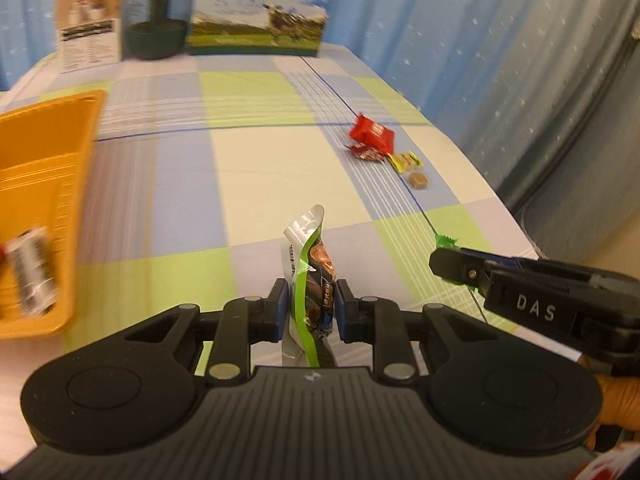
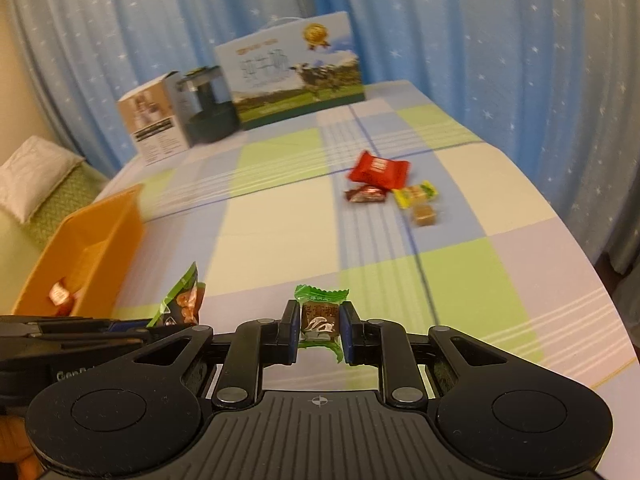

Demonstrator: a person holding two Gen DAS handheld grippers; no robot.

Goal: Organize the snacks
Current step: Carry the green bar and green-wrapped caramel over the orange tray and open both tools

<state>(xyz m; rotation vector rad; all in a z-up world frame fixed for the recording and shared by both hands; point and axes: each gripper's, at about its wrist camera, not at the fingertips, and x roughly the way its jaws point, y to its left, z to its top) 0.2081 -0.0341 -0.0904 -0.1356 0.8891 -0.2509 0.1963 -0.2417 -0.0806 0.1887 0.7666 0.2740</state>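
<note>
My left gripper [image 1: 310,306] is shut on a green and silver snack pouch [image 1: 308,264] held upright above the table; the pouch also shows in the right wrist view [image 2: 182,300]. My right gripper [image 2: 320,330] is shut on a green-wrapped candy [image 2: 320,318], just right of the left gripper [image 1: 448,264]. An orange bin [image 1: 44,152] stands at the left with a silver packet [image 1: 32,276] inside; it also shows in the right wrist view [image 2: 84,248]. On the cloth at the far right lie a red packet [image 2: 378,170], a dark red candy [image 2: 366,194], a yellow candy [image 2: 414,194] and a brown candy [image 2: 424,214].
A checked cloth [image 1: 260,168] covers the table. At the far edge stand a milk carton box [image 2: 292,68], a dark green appliance [image 2: 208,108] and a white box [image 2: 154,120]. Blue curtains hang behind. The table edge [image 2: 592,248] runs along the right.
</note>
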